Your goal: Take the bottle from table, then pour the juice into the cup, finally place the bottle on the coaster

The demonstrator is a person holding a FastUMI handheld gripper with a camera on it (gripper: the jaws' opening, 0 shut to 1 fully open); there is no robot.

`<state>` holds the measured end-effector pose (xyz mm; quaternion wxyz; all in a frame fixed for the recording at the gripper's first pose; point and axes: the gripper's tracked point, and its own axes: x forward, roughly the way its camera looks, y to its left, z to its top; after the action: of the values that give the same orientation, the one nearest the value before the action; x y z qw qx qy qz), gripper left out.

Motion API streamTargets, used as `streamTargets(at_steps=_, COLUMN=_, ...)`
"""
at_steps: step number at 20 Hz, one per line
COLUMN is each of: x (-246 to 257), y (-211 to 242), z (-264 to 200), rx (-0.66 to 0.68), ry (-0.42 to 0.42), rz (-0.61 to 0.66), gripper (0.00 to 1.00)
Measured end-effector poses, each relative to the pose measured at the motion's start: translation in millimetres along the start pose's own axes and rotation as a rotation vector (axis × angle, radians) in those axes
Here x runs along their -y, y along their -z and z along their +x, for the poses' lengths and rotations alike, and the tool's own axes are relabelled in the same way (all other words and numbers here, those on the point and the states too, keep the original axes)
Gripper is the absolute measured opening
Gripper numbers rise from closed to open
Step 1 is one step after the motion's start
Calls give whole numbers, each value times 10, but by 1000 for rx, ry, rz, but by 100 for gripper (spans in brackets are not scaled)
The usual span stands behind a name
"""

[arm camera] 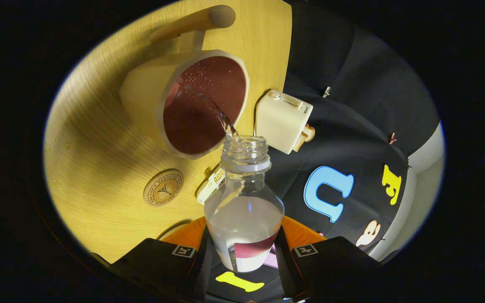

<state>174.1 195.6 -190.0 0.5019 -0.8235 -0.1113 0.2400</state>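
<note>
The hand-held gripper [242,252] is clamped on the bottle [243,219], both fingers pressing its lower body, and tipped so the open neck leans over the cup [192,103], letting a thin clear stream fall inside. The coaster [163,187] waits on the surface [99,160] just beside the cup.

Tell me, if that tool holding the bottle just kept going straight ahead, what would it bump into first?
Probably the cup. The tool is shut on the bottle, whose open mouth already sits at the cup's rim, pouring. Depth is hard to judge; the toaster lies just beside that line.
</note>
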Motion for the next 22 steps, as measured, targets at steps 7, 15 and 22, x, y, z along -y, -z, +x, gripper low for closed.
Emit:
streamTargets(at_steps=7, x=46, y=-25, z=12, rx=10, ry=1, rz=-56, gripper=69)
streamTargets(at_steps=15, x=151, y=-1, z=75, rx=27, ry=3, rz=-181, gripper=69)
streamTargets(at_steps=22, x=265, y=-121, z=51, rx=70, ry=25, rz=-261, gripper=69)
